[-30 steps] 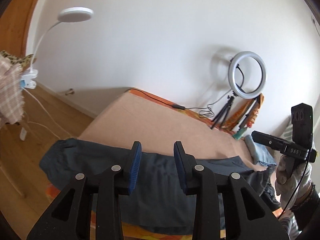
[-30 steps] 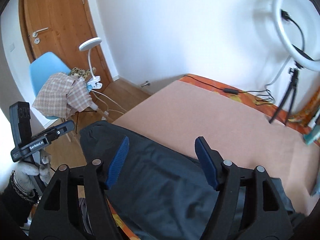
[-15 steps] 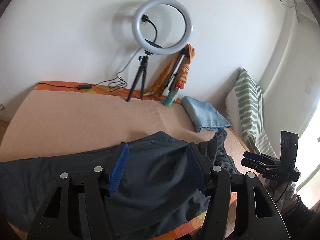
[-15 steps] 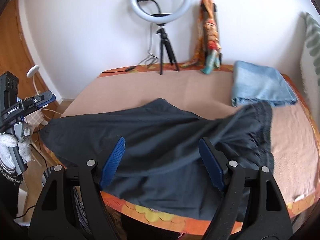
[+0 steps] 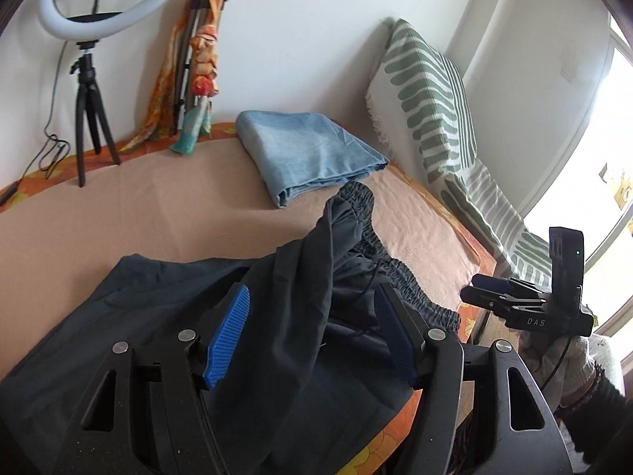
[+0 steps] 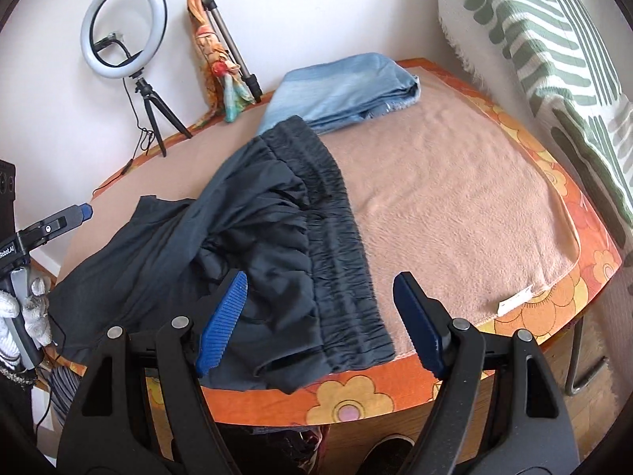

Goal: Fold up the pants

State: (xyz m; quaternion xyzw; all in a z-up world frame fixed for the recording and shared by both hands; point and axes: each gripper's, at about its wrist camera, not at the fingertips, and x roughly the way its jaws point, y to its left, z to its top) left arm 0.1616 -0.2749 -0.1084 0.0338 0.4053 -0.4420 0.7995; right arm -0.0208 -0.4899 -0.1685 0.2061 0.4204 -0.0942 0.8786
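dark pants lie crumpled on the peach blanket, waistband end bunched. left gripper fingers wide, jaws have just been opening; a raised fold of the pants sits between them, pads not pressing it. right gripper fingers wide, nothing gripped; the waistband lies just ahead between its fingertips, blanket beyond its right finger. folded blue jeans well ahead of both, beside the striped pillow.

"DAS" – white letters on right tongs body; "RobotAI" – partly cut off, on left tongs body.
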